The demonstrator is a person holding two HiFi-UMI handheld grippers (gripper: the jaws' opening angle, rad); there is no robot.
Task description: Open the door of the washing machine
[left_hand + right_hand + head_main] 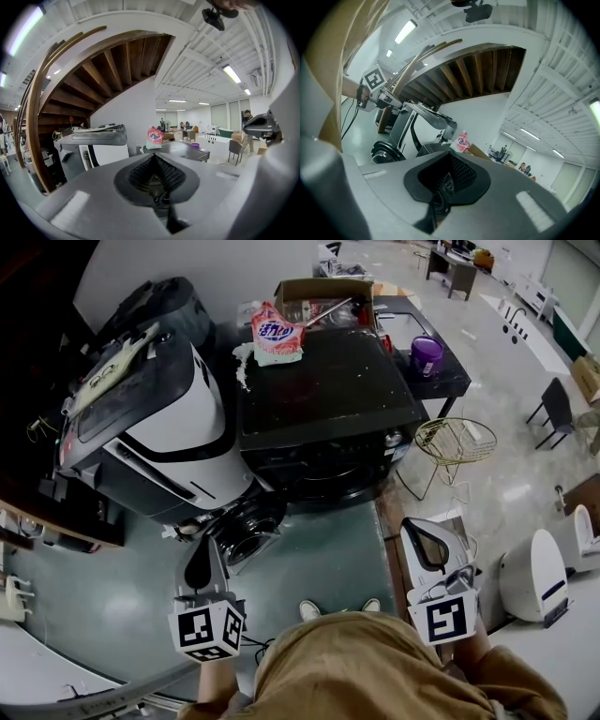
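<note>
Nearest the person, both tools are held low at waist height, apart from each other and well back from the machines. The left tool (pixel 200 561) has its jaws fully together with nothing between them. In its own view the right tool (pixel 420 538) also shows its jaws closed on nothing. Neither touches anything, and both point roughly level toward the appliances.

Just beyond the left tool, a round black door (pixel 246 526) stands over the green floor (pixel 328 559). It appears swung out from the lower left corner of the black washing machine (pixel 328 418), near where that machine meets the white-and-black appliance (pixel 178 427) beside it. The right gripper view agrees, showing the round door standing out in front of the machine's body rather than flush with it. Behind the door, the curved dark front of the washing machine appears uncovered, though the steep angle hides the drum mouth itself.

On the machine's flat black top lies a pink detergent bag (pixel 277 334), with a cardboard box (pixel 323 292) behind it. A purple cup (pixel 427 354) sits on a dark bench (pixel 441 381) further right.

By my reading, the door already stands as the task wants it, open and clear of the front. With both tools closed, empty and drawn back, no grasp is in hand. If anything is left, it is only to confirm that the door hangs fully clear, and that calls for a better look at the front, not for a pull.
</note>
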